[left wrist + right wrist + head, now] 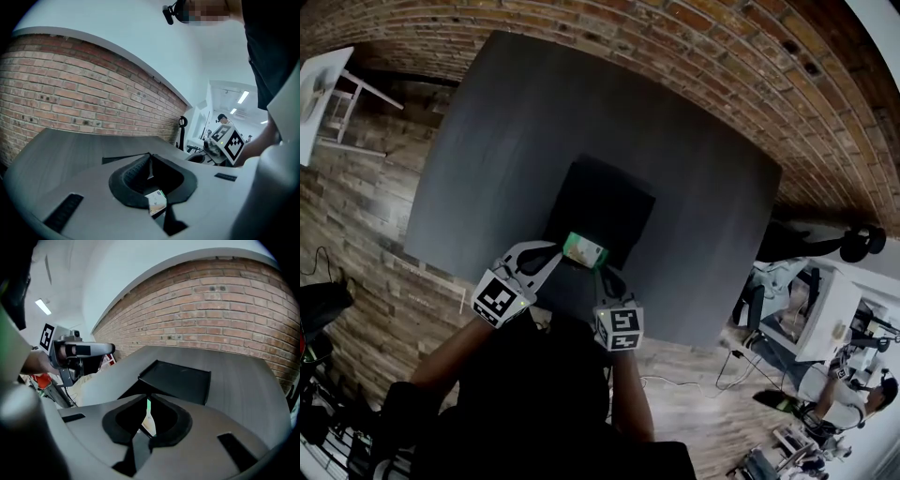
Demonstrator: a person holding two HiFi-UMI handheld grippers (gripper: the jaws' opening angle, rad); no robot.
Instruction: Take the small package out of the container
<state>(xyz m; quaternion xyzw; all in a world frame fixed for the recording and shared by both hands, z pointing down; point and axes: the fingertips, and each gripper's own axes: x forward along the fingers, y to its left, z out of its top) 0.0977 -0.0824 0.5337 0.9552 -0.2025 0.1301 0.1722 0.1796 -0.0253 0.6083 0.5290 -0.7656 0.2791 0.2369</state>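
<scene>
Overhead head view; opposed gripper views, shared package (pixel 584 249)

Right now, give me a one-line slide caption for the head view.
Left gripper and right gripper both grip the package at the near edge of the black container on the table.

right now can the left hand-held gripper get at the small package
Yes, it looks already there: the left hand-held gripper is shut on one end of the small package, the right hand-held gripper on the other, by the container. Nothing stands between.

The package (pixel 584 249) is green-and-white, the container (pixel 605 199) black — the table (pixel 506 131) grey.
</scene>
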